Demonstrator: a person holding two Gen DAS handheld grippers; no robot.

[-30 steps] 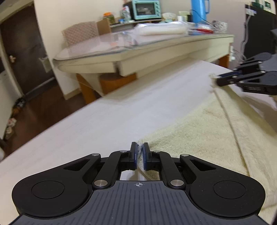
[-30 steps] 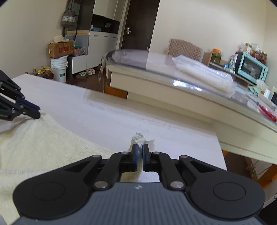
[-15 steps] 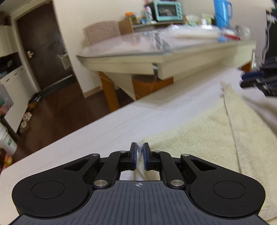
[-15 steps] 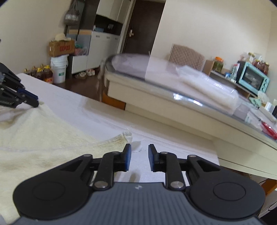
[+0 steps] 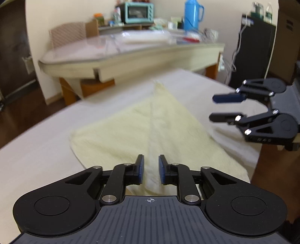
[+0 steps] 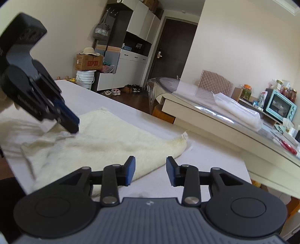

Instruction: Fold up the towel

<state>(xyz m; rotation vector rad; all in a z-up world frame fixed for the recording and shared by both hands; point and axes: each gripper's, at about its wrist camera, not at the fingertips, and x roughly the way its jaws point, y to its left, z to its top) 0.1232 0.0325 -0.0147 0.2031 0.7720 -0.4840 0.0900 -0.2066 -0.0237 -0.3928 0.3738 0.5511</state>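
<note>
The towel (image 5: 150,131) lies folded on the white table (image 5: 46,150), filling the centre of the left wrist view from 12 to 6 o'clock. A seam runs down its middle toward the camera.

Left gripper (image 5: 151,169): jaws parted, blue pads clear of the cloth, nothing held. The towel passes below the gap.

Right gripper (image 6: 150,170): jaws spread wide, empty. The towel's folded edge (image 6: 174,150) lies just ahead of its left finger; bare table shows between the fingers.

Left wrist view only: the right gripper (image 5: 223,108) at 3 o'clock, seen side-on with jaws apart, beside the towel's right edge. A blue jug (image 5: 192,15) stands at 1 o'clock on the glass-topped table (image 5: 131,54).

Right wrist view only: the left gripper (image 6: 72,123) at 9 o'clock, its tips over the wrinkled towel corner; contact cannot be determined. A door (image 6: 174,50) at 12 o'clock, a bucket (image 6: 85,78) at 10 o'clock.

Both views: a teal oven (image 6: 280,106).
</note>
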